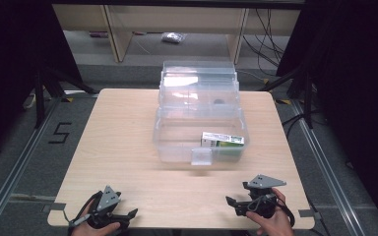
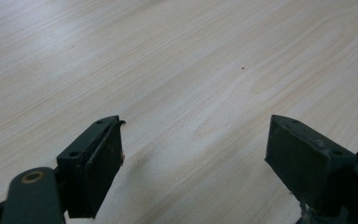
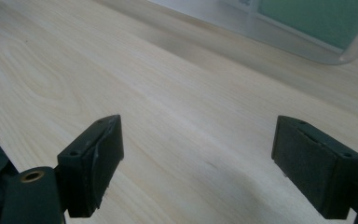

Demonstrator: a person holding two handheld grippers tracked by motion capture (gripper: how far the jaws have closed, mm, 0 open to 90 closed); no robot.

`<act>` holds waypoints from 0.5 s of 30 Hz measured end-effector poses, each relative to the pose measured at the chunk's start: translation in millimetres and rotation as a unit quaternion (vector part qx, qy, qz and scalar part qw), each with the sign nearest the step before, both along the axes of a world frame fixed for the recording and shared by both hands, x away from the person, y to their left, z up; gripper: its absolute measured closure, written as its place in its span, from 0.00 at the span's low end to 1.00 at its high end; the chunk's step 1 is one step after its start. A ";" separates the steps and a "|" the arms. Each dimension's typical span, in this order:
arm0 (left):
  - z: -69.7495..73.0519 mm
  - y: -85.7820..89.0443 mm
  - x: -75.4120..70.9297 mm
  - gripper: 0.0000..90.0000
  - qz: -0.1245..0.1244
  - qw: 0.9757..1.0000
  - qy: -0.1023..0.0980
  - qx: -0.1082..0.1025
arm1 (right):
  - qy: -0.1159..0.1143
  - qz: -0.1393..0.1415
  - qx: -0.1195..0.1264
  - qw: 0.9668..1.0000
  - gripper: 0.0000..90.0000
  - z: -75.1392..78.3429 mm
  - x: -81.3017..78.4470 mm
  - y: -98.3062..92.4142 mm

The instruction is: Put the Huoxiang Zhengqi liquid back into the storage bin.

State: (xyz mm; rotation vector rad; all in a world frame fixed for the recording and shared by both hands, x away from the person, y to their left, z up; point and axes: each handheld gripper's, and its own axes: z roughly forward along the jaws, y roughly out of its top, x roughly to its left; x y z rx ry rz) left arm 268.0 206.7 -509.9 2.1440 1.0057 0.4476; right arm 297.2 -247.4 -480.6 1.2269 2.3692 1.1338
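Near the front edge of the table (image 1: 128,147), both grippers rest low with nothing held: the left gripper (image 1: 128,215) and the right gripper (image 1: 232,202) each have fingers spread wide over bare wood. Beyond them sits the clear box (image 1: 199,129), lid up, a green-and-white carton (image 1: 222,141) inside at its right. Reach straight over the box's near wall; both flanks offer open room.

A clear plastic bin (image 1: 177,140) holds a green-and-white box (image 1: 222,141) at frame centre; the bench (image 1: 123,147) shows pale woodgrain; black claws.
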 end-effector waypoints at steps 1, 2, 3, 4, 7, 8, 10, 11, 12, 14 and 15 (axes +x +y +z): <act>0.5 0.5 -0.1 0.20 -0.004 1.000 0.003 0.002 | 0.000 -0.006 -0.004 1.000 0.20 0.6 -1.8 -1.0; 0.4 0.5 0.0 0.20 -0.004 1.000 0.003 0.003 | -0.009 0.001 -0.008 1.000 0.19 -0.1 -0.8 -2.6; 0.3 0.5 0.0 0.20 -0.004 1.000 0.004 0.003 | -0.005 -0.003 -0.011 1.000 0.19 -0.1 -2.0 -3.5; 0.4 0.6 -0.1 0.20 -0.004 1.000 0.003 0.004 | 0.006 -0.011 -0.002 1.000 0.19 -0.6 -4.4 -2.3; 0.8 0.9 -0.1 0.20 -0.005 1.000 0.002 0.004 | 0.004 -0.002 -0.001 1.000 0.18 -2.8 -5.4 -4.5; 0.7 0.8 -0.1 0.20 -0.004 1.000 0.002 0.004 | 0.009 -0.011 0.001 1.000 0.18 -2.9 -7.5 -3.3; -0.3 -0.2 -0.4 0.20 0.000 1.000 0.002 0.003 | 0.004 0.001 -0.007 1.000 0.18 -3.6 -6.3 -5.1; -0.2 -0.2 -0.5 0.20 -0.001 1.000 0.003 0.003 | 0.020 -0.013 -0.003 1.000 0.18 -2.8 -9.2 -3.6; -0.2 -0.2 -0.5 0.20 -0.001 1.000 0.003 0.003 | 0.020 -0.013 -0.003 1.000 0.18 -2.8 -9.2 -3.6; -0.2 -0.2 -0.3 0.20 -0.001 1.000 0.002 0.002 | 0.014 -0.009 -0.007 1.000 0.18 -3.3 -8.3 -4.3; -0.2 0.0 -0.2 0.20 -0.001 1.000 0.001 0.003 | 0.014 -0.009 -0.009 1.000 0.18 -3.3 -8.2 -4.1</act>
